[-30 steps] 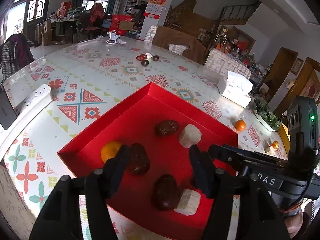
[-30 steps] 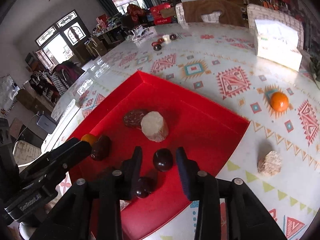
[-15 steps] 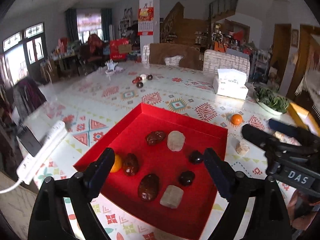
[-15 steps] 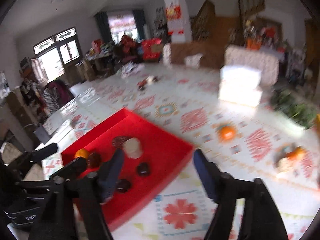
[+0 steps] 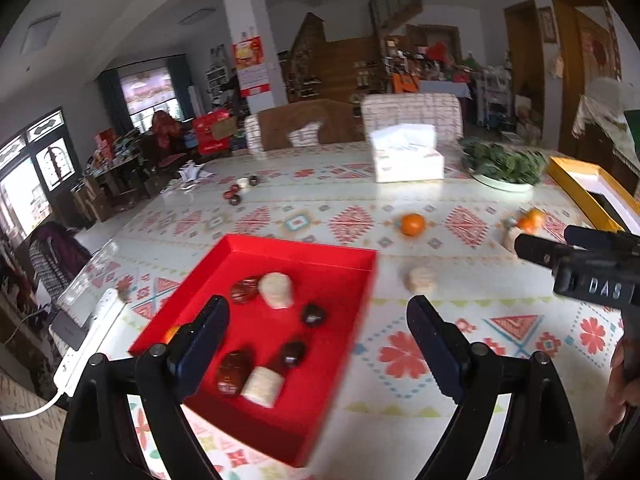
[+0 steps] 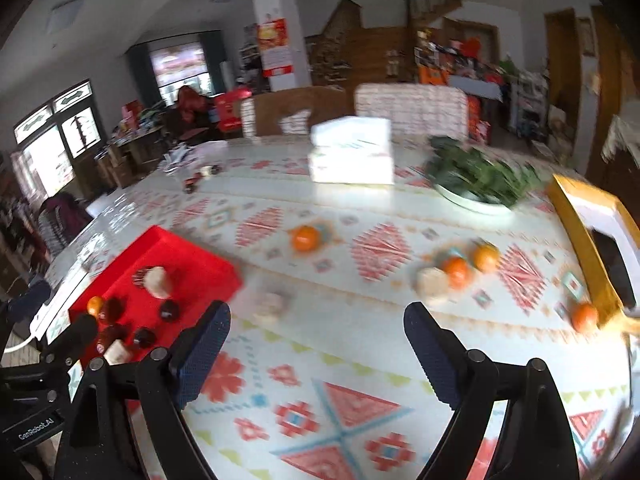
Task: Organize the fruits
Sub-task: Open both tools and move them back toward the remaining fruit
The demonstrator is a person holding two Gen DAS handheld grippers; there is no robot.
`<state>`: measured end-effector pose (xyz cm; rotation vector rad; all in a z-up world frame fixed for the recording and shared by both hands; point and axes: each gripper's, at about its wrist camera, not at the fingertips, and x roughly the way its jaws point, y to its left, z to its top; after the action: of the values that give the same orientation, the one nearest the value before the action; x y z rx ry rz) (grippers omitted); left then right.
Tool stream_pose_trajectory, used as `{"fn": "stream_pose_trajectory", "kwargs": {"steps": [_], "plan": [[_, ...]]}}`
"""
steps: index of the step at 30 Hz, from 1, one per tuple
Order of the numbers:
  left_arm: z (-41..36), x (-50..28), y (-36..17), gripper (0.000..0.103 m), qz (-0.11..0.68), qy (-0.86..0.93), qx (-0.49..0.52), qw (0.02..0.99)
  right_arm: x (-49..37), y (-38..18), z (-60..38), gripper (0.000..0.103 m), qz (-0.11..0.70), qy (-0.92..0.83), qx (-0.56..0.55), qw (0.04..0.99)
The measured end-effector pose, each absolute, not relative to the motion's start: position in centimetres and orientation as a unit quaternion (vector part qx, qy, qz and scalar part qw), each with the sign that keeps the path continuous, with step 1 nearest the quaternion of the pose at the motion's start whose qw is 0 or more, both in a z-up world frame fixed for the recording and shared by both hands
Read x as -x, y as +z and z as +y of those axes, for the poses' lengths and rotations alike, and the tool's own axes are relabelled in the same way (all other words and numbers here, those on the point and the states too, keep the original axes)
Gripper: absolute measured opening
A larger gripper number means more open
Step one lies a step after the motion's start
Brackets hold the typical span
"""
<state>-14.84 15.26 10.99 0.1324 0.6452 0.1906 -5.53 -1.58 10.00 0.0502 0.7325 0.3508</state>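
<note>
A red tray (image 5: 280, 250) (image 6: 188, 254) on the patterned table holds several dark fruits (image 5: 314, 315) and pale lumps (image 5: 276, 290). My left gripper (image 5: 316, 344) is open and empty, raised above the tray's right part. My right gripper (image 6: 316, 344) is open and empty above bare tablecloth right of the tray. Loose on the table are an orange (image 5: 413, 224) (image 6: 305, 238), a pale lump (image 5: 421, 278) (image 6: 272, 306), and a cluster of oranges with a pale lump (image 6: 456, 270). The right gripper also shows in the left wrist view (image 5: 576, 248).
A white tissue box (image 6: 352, 156), a plate of greens (image 6: 480, 184) and a yellow box (image 6: 592, 232) stand at the back and right. An orange (image 6: 585, 317) lies by the yellow box. A white power strip (image 5: 88, 348) lies left of the tray. Small dark fruits (image 5: 236, 194) sit far back.
Both grippers have opened wide, lifted and swung right away from the tray. The right one let go of a dark fruit that now lies in the tray.
</note>
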Motion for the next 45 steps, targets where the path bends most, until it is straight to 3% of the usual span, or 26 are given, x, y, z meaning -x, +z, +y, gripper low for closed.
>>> {"fn": "stream_pose_trajectory", "kwargs": {"steps": [15,22,28,31,33,35,39,45], "plan": [[10.3,11.5,7.7,0.09,0.387,0.031,-0.061,0.92,3.9,7.7,-12.7,0.091,0.39,0.103,-0.088,0.911],[11.4,9.3,5.0,0.09,0.488,-0.109,0.108,0.859,3.3,7.1,-16.4,0.091,0.392,0.074,-0.112,0.91],[10.0,9.4,4.1,0.09,0.487,-0.126,0.105,0.858,3.1,7.0,-19.8,0.09,0.39,0.047,-0.151,0.907],[9.6,9.3,3.9,0.071,0.49,-0.147,0.108,0.852,2.8,7.0,-20.6,0.09,0.392,0.041,-0.159,0.905],[9.4,9.1,4.1,0.043,0.487,-0.149,0.097,0.855,2.5,6.9,-20.6,0.089,0.396,0.041,-0.165,0.903],[9.5,9.1,4.3,0.032,0.48,-0.153,0.094,0.859,2.1,6.9,-20.4,0.089,0.398,0.046,-0.169,0.9],[10.5,8.9,5.3,0.03,0.457,-0.15,0.101,0.871,1.2,6.5,-20.0,0.087,0.403,0.066,-0.192,0.892],[10.4,7.5,5.7,0.031,0.451,-0.151,0.105,0.873,-1.9,4.8,-18.5,0.076,0.429,0.109,-0.247,0.862]]}}
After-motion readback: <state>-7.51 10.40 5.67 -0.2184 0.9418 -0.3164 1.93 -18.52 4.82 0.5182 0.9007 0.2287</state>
